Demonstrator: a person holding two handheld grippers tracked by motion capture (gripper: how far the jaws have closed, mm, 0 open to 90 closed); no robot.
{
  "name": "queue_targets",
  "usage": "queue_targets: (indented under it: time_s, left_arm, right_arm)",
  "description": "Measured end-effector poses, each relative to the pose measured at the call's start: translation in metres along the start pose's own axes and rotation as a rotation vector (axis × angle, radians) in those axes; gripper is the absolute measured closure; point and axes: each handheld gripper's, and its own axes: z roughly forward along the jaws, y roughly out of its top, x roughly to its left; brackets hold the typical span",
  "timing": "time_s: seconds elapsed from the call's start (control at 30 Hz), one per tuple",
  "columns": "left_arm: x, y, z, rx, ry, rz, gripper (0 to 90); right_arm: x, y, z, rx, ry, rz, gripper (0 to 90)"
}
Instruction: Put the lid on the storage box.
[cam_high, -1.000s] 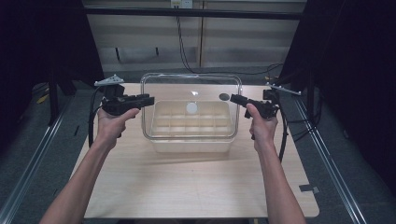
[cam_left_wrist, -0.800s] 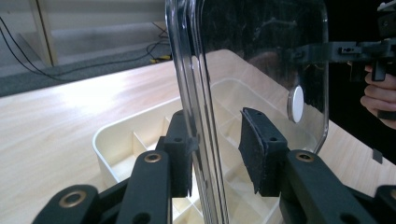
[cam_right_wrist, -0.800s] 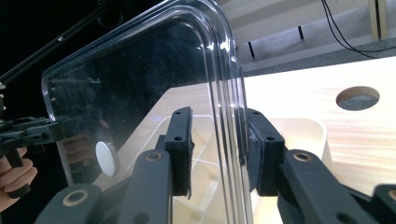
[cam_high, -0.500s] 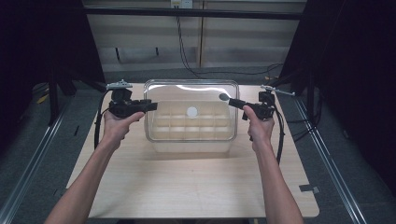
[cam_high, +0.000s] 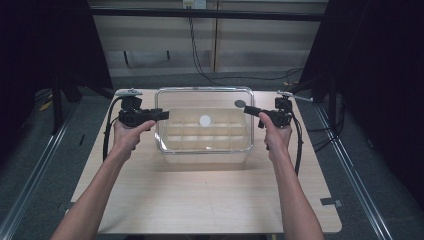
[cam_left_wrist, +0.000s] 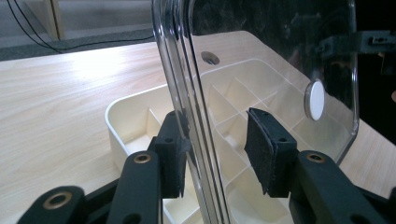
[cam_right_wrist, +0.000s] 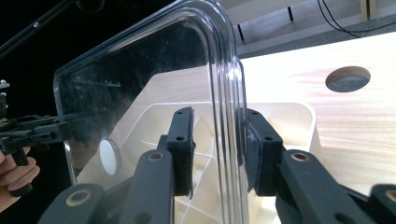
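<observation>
**A:** How are the person's arms placed?

**B:** In the high view both forearms come up from the bottom edge and spread apart over a pale wooden table (cam_high: 200, 200). The left hand (cam_high: 127, 137) sits at the left side of a clear plastic lid (cam_high: 202, 100); the right hand (cam_high: 274, 135) sits at its right side. Each fist wraps a black handle, wrists roughly level, jaws pointing inward toward each other.

**A:** Where is the lid?

**B:** It is held just above a cream divided tray (cam_high: 202, 142), which rests on the far middle of the table. A white round knob (cam_high: 205, 120) sits at the lid's centre.

**A:** What is the left gripper doing?

**B:** The left gripper (cam_left_wrist: 217, 149) has the lid's rim between its jaws. Its jaws have just been opening: one pad (cam_left_wrist: 175, 158) lies against the rim, the other pad (cam_left_wrist: 261, 149) stands clear of it, so the grip is loosened.

**A:** And the right one?

**B:** The right gripper (cam_right_wrist: 217, 149) is clamped on the opposite rim of the lid, with a pad (cam_right_wrist: 252, 149) pressed against the edge and the other close on the inner face.
</observation>
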Motion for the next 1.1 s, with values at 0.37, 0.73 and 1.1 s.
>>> queue_targets:
  time_s: [0.37, 0.73, 1.1]
  left_arm:
    - [0.011, -0.003, 0.013, 0.005, 0.003, -0.031, 57.7]
    - [0.02, -0.008, 0.021, 0.043, 0.037, -0.031, 57.0]
    - [0.03, -0.015, 0.032, 0.079, 0.039, -0.04, 52.3]
  right_arm:
    - [-0.012, -0.002, 0.014, 0.036, -0.03, -0.004, 64.4]
    - [-0.018, -0.004, 0.03, 0.085, -0.096, -0.045, 58.7]
    - [-0.023, -0.009, 0.041, 0.109, -0.132, -0.043, 55.9]
